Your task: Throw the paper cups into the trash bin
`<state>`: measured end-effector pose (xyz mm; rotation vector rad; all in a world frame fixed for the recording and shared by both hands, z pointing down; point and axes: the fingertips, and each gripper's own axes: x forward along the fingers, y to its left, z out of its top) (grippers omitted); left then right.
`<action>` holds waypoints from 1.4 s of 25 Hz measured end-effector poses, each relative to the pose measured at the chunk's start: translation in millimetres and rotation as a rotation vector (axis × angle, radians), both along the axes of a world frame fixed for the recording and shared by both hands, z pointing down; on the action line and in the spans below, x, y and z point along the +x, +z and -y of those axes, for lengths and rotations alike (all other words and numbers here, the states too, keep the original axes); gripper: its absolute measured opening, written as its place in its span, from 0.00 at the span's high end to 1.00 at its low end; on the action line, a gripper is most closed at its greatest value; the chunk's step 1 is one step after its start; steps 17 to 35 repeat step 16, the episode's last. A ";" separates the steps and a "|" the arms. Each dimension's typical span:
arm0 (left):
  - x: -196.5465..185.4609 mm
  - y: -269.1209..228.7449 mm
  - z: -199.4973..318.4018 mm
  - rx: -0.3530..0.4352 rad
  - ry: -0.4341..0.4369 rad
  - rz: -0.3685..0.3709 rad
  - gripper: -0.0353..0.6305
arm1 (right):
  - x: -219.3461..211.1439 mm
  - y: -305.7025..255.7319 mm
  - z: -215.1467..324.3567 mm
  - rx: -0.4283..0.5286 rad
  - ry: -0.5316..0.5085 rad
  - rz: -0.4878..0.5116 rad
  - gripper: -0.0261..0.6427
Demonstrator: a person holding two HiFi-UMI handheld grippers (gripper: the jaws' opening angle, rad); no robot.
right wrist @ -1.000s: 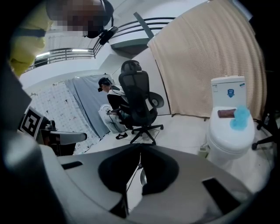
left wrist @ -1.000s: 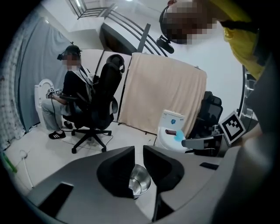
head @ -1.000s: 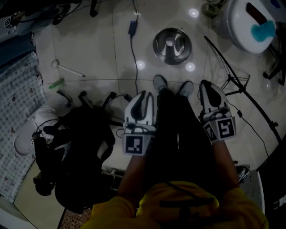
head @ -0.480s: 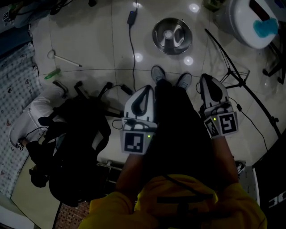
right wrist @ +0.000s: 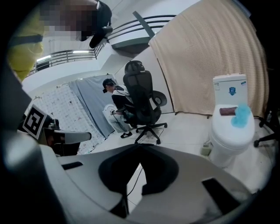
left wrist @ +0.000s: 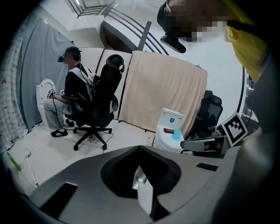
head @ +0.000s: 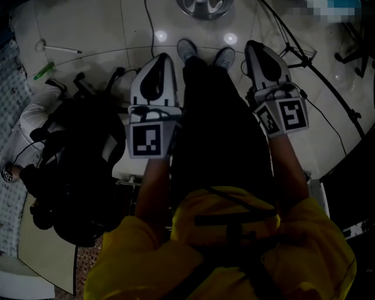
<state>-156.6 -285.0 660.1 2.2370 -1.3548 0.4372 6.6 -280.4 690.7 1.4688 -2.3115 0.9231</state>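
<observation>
No paper cup shows in any view. The round steel trash bin (head: 205,6) stands on the tiled floor ahead of my shoes, cut off by the top edge of the head view. My left gripper (head: 159,57) hangs beside my left leg, pointing forward, its jaws (left wrist: 140,149) shut on nothing. My right gripper (head: 256,44) hangs beside my right leg, and its jaws (right wrist: 140,147) also meet at the tips with nothing between them. A sliver of shiny steel (left wrist: 139,177) shows through the opening behind the left jaws.
A black bag (head: 76,170) with straps lies on the floor at my left. Tripod legs (head: 304,64) and a cable (head: 149,26) cross the floor. A white toilet (right wrist: 232,127) stands before a beige curtain (left wrist: 166,92). A person sits on a black office chair (left wrist: 96,100).
The head view has tipped down: the bin has slid from mid-frame to the top edge. Both grippers now look larger and higher in the picture.
</observation>
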 end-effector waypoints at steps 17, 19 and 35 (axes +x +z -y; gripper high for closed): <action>1.3 11.8 -28.9 -0.099 -0.038 -0.032 0.95 | -3.7 3.2 -7.2 -0.043 -0.008 -0.008 0.95; 1.3 11.8 -28.9 -0.099 -0.038 -0.032 0.95 | -3.7 3.2 -7.2 -0.043 -0.008 -0.008 0.95; 1.3 11.8 -28.9 -0.099 -0.038 -0.032 0.95 | -3.7 3.2 -7.2 -0.043 -0.008 -0.008 0.95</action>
